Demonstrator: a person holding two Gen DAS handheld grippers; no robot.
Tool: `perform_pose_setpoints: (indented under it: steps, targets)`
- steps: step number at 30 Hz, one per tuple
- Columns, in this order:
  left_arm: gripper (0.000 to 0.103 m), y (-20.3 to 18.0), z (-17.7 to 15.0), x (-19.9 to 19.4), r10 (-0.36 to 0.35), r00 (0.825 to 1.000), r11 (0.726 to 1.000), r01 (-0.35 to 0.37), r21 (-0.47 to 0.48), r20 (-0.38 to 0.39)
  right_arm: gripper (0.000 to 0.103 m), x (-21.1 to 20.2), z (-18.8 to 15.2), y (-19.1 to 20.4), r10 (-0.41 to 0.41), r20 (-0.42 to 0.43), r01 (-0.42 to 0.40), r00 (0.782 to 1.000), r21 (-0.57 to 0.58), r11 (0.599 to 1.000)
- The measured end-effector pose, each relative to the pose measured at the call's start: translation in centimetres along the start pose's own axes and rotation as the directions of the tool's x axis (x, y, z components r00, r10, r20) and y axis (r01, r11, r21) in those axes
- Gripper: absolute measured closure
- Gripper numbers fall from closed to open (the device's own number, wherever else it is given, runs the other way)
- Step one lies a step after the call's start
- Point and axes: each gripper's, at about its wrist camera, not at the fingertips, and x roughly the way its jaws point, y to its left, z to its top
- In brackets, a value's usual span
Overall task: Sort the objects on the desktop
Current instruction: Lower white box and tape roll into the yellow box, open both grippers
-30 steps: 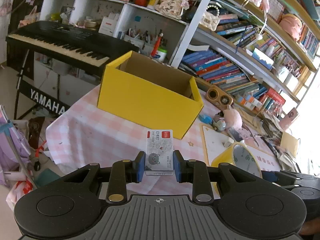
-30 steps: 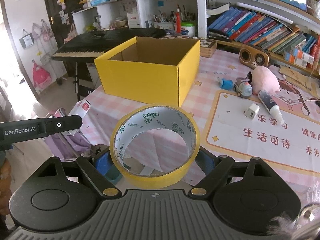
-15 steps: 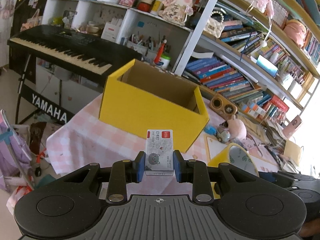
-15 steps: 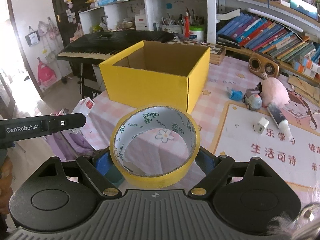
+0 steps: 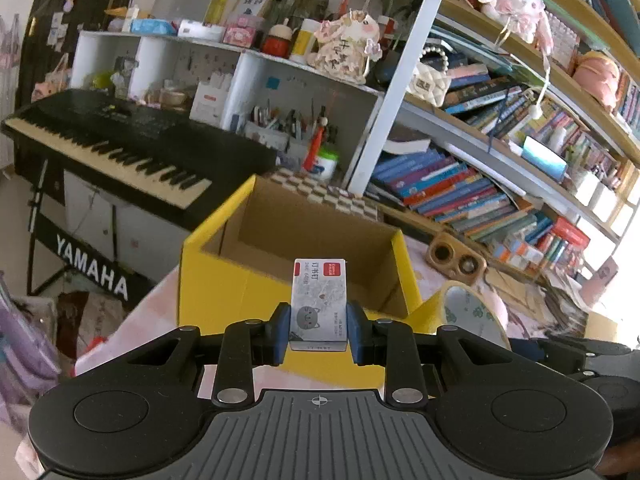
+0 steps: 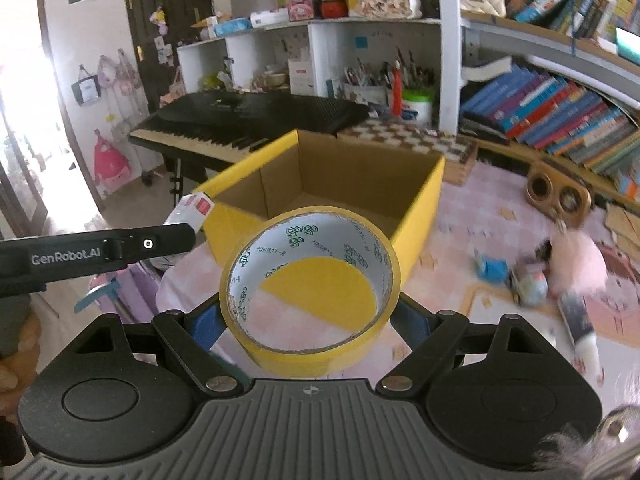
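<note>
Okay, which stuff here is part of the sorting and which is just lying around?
In the job:
- staple box, held in left gripper
- tape roll, held in right gripper
- yellow box

Lying about:
- keyboard
- books
- wooden speaker

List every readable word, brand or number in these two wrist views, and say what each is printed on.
"YAMAHA": front of the keyboard stand.
"GenRobot.AI": side of the left gripper, seen from the right wrist.
"订书钉": top of the small box held in the left gripper; its smaller print is too fine to read.
Green logos inside the tape roll: lettering too small.
Book spines: blurred.
</note>
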Motion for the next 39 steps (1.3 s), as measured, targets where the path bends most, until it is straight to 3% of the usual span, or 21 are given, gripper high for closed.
perform_pose_setpoints:
  steps: [7,12,19,23,26,35,39]
  targets:
    - [0.075,-0.3,2.8,4.0,0.045,0.999,0.999,-0.045,0.005,0.018,0.018,3.6,4.3,-2.0,0.043,0.020,-0.042,0.999,-0.067,0.997]
    - [0.075,-0.5,4.2,8.1,0.074,0.997,0.996,-0.072,0.051,-0.033,0.018,7.3,7.0,-2.9,0.069,0.013,-0.066,0.998,-0.165,0.984]
    - [0.075,-0.5,4.9,13.9,0.164,0.977,0.979,-0.145,0.145,-0.133,0.018,14.8,8.9,-3.9,0.073,-0.135,-0.113,0.988,-0.319,0.941]
    - [0.075,-0.2,4.3,17.0,0.230,0.951,0.963,-0.193,0.186,-0.204,0.017,18.4,9.2,-3.5,0.072,-0.238,-0.167,0.969,-0.407,0.898]
    - [0.075,1.0,4.3,18.3,0.232,0.940,0.970,-0.203,0.134,-0.250,0.018,20.4,10.0,-4.1,0.102,-0.316,-0.222,0.943,-0.373,0.901]
    - [0.075,1.0,3.3,20.6,0.262,0.899,0.960,-0.205,0.192,-0.350,0.017,23.3,9.5,-3.7,0.060,-0.441,-0.273,0.896,-0.440,0.855]
    - [0.075,1.3,3.6,20.9,0.250,0.900,0.963,-0.193,0.187,-0.356,0.017,23.7,9.1,-2.6,0.013,-0.469,-0.283,0.883,-0.511,0.811]
